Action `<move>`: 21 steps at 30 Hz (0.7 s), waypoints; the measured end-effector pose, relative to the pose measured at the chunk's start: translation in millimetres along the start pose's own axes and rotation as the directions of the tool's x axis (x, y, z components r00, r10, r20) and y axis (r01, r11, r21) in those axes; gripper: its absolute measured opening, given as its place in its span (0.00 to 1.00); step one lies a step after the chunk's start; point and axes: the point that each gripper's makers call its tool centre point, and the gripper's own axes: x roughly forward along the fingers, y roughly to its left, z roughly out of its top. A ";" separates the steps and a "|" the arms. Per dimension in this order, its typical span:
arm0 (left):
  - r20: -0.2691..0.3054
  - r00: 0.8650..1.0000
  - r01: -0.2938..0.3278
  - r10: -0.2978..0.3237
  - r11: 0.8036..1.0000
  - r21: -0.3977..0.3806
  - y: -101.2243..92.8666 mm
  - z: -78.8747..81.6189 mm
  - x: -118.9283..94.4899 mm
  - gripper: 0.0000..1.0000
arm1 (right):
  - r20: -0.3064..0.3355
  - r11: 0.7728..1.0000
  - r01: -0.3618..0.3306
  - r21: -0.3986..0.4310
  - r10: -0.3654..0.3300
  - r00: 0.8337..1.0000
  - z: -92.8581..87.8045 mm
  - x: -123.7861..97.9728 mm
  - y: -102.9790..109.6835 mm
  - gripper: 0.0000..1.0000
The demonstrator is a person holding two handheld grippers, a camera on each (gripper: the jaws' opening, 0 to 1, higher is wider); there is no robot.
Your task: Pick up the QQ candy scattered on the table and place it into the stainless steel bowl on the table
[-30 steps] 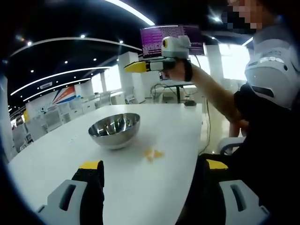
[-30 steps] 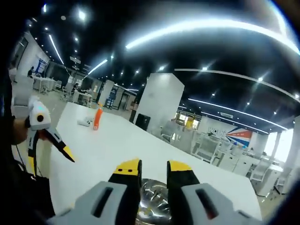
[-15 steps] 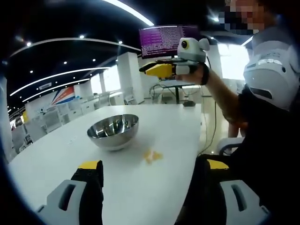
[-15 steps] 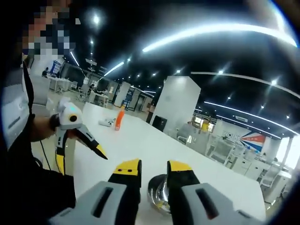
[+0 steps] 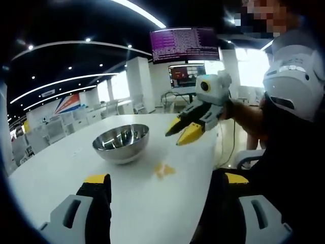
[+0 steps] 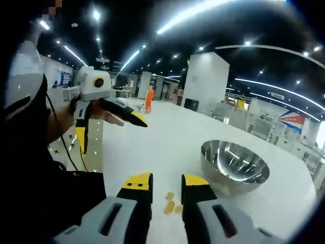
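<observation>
Left gripper [image 5: 162, 179] is low over the worktop [image 5: 61, 168], fingers spread wide, holding nothing. Stainless steel bowl [image 5: 121, 142] sits ahead-left; the QQ candy [image 5: 163, 169] is a small yellow cluster on the worktop just right of the bowl. Right gripper [image 6: 166, 181] points down at the same cluster [image 6: 171, 204], which lies right between and just beyond its tips; fingers part open, empty. Looks like right is nearer, so it takes the pick; no clear long axis on the pieces

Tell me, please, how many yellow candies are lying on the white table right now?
3 small yellow candies show in the right gripper view, clustered on the white table beside the stainless steel bowl. More may be hidden behind the right tool, which is aimed at them.
</observation>
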 end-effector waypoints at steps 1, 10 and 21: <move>-0.002 1.000 0.004 -0.004 1.000 0.000 -0.6 -0.4 0.5 0.90 | -0.009 1.000 -0.006 0.012 0.006 1.000 -7.9 2.8 2.1 0.21; -0.002 1.000 0.008 -0.008 1.000 -0.005 -0.4 -1.4 3.0 0.93 | -0.092 0.996 0.013 0.093 -0.004 0.996 -61.3 17.6 2.8 0.20; -0.009 1.000 0.010 -0.010 1.000 -0.012 -1.7 -3.9 4.6 0.95 | -0.116 0.990 0.030 0.134 -0.015 0.993 -75.1 23.6 -0.4 0.20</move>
